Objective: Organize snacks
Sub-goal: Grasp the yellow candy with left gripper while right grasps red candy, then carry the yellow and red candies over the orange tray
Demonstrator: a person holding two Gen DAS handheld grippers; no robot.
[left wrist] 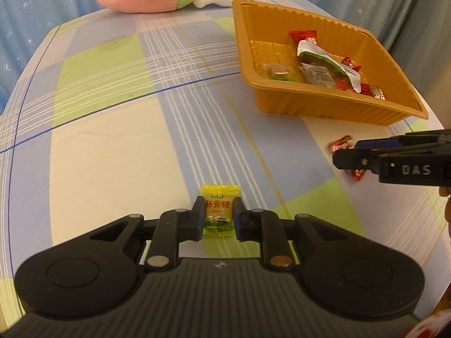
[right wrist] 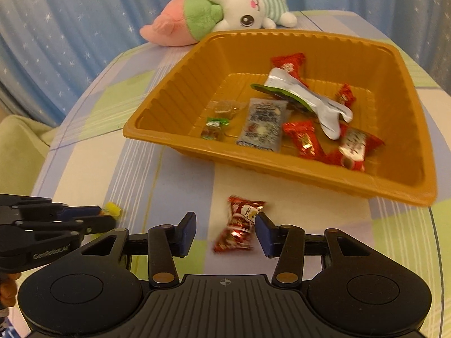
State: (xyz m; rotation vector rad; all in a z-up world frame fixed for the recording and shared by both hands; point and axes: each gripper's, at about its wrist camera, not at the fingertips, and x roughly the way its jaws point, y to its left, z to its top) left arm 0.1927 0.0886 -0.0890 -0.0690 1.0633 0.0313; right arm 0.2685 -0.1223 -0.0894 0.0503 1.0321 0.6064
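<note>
Meanwhile left gripper (left wrist: 218, 215) clamps yellow candy (left wrist: 219, 211); red candy (right wrist: 239, 225) between right gripper's (right wrist: 225, 232) parted jaws.

You're working over a bed (left wrist: 112, 140) covered in a plaid sheet (right wrist: 135, 152): blocks of pale blue, lime green and cream, crossed by thin white and dark blue lines. Behind it hangs a blue curtain (left wrist: 42, 8) dotted with small white stars, pleated, filling the whole back of both views. A plush toy (right wrist: 220, 14), white bunny with a pink and green part, lies at the far edge of the bed against the curtain. In the right wrist view, a pale green cushion or chair edge (right wrist: 17, 146) sits at left beside the bed. Lighting is warm, soft, even.
</note>
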